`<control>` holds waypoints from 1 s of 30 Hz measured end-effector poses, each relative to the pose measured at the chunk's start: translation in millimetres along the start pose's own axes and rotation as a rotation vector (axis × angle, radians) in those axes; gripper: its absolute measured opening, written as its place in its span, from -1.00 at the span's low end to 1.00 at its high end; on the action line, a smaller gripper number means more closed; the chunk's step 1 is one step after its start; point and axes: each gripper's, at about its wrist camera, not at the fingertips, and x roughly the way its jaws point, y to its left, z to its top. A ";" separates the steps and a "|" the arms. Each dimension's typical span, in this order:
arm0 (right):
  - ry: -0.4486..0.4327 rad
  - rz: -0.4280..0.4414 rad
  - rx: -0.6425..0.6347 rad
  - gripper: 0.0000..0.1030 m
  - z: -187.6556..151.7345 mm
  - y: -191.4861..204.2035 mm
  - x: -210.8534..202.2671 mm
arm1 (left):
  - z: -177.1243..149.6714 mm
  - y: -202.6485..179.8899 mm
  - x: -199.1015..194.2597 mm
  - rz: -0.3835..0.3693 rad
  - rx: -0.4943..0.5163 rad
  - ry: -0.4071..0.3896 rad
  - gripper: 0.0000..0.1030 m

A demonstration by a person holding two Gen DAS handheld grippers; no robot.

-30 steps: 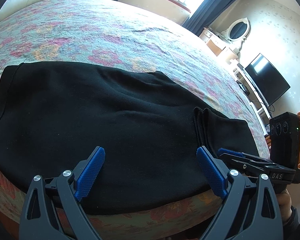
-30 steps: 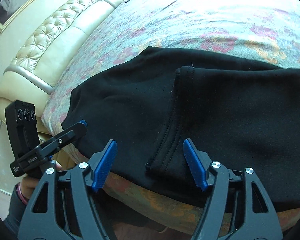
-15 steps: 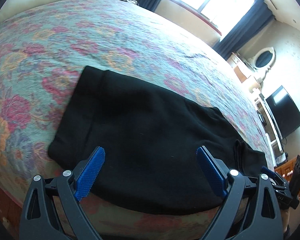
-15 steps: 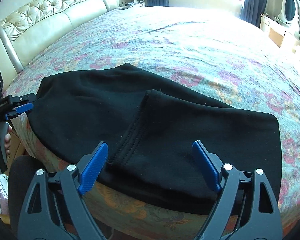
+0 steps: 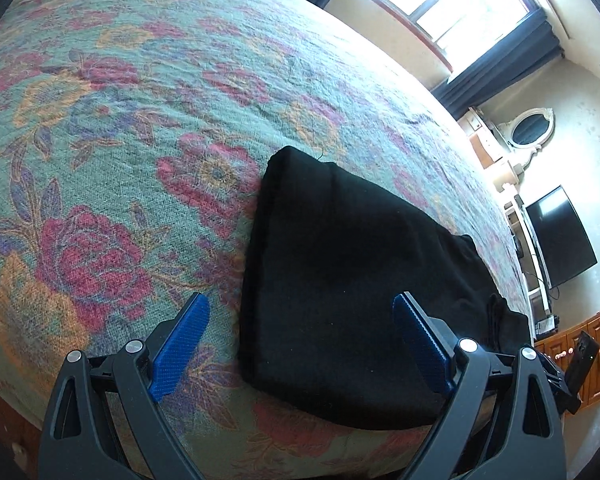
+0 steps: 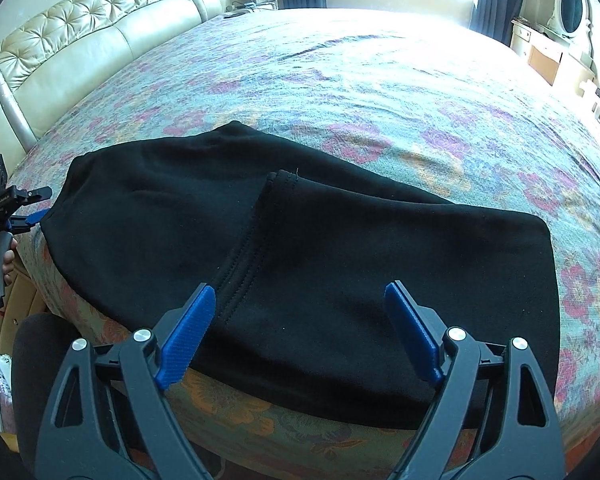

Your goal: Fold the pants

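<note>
Soft, limp black pants (image 6: 340, 264) ahead of both empty, spread grippers, left (image 5: 300, 344) and right (image 6: 300, 332); best pinched at the hemmed edge.

Blk claws (image 6: 300, 340), blue ribbed pads, silver screws.

The black pants (image 6: 340, 256) lie flat along the near edge of the bed (image 6: 340, 92), folded over on themselves. A stitched hem (image 6: 248, 248) runs across the upper layer, and one folded end (image 5: 292, 208) shows a squared corner.
</note>
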 end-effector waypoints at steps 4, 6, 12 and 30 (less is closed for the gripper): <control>0.006 0.005 0.016 0.69 -2.0 -4.2 -0.7 | 10.6 4.7 9.0 -0.071 -0.018 0.033 0.78; 0.010 0.014 0.031 0.69 -3.7 -6.4 -0.2 | 16.2 5.7 13.9 -0.099 -0.009 0.056 0.78; 0.030 0.035 0.064 0.69 -9.0 -11.8 3.3 | 28.5 10.1 19.8 -0.159 0.021 0.126 0.78; 0.064 0.087 0.100 0.69 -16.1 -11.3 14.0 | 20.0 -10.7 34.4 -0.321 0.006 0.159 0.74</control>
